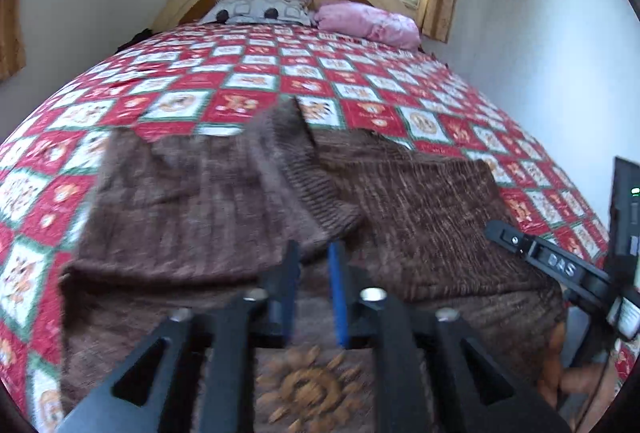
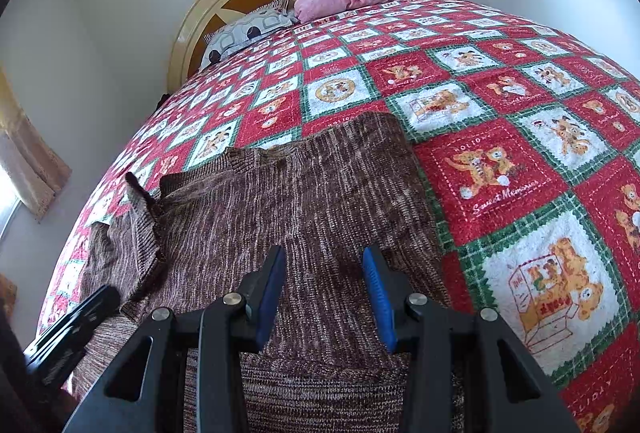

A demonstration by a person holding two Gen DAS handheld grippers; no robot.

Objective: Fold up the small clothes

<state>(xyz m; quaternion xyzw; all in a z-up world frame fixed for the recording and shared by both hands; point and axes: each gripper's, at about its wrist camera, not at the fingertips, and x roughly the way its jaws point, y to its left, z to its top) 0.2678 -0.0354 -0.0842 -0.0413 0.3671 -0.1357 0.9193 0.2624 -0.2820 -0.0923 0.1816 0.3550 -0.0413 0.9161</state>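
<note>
Presently the sweater [image 1: 224, 193] lies spread on the quilt [image 1: 360, 73], one sleeve folded toward twelve o'clock, the left gripper [image 1: 314, 257] and right gripper [image 2: 324, 265] above it, both with jaws apart and nothing clamped.

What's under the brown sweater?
The brown sweater lies on the red and white checked quilt, which shows all around it. Anything between sweater and quilt is covered and cannot be seen.
</note>
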